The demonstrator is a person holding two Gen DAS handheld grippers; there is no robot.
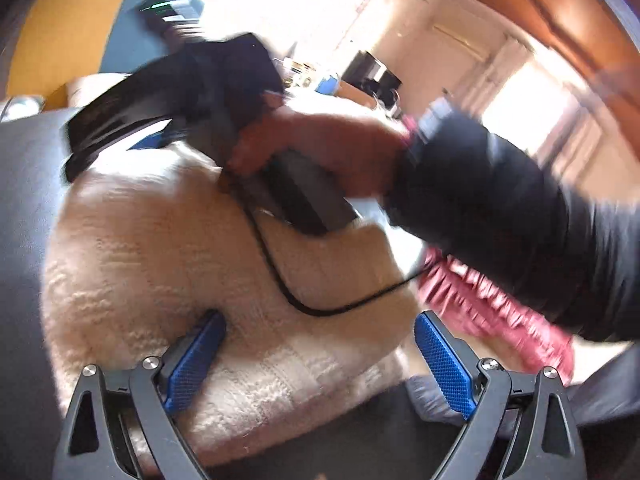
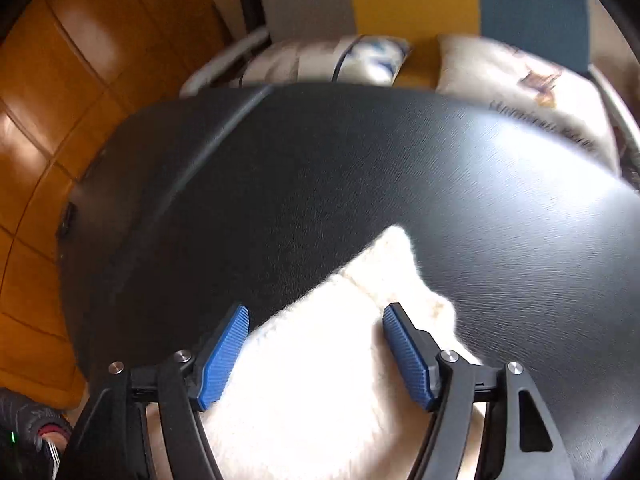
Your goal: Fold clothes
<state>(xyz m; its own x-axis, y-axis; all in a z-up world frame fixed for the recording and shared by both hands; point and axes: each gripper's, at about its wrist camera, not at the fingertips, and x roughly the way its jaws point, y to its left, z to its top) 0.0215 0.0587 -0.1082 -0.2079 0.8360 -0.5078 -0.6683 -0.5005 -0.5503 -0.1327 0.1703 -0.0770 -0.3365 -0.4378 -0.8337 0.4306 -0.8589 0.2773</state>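
Black padded bench (image 2: 360, 184): carries the garment; leather-like top, mostly bare toward its far edge.
Cream knit sweater (image 1: 160, 248): spread over the bench's near part, one corner reaching out toward the middle; probably laid flat so a fold can start.
Dark sleeve (image 1: 520, 220): crosses above the sweater, bringing the right tool over the cloth.
Pink frilled garment (image 1: 500, 312): beside the sweater's right edge, apparently waiting its turn.
Right gripper (image 2: 316, 344): fingers spread, straddling the sweater's corner without pinching; looks poised to grab that corner.
Left gripper (image 1: 320, 356): fingers spread wide over the sweater's near edge, gripping nothing.
Black cable (image 1: 280, 280): trails from the right tool across the knit.
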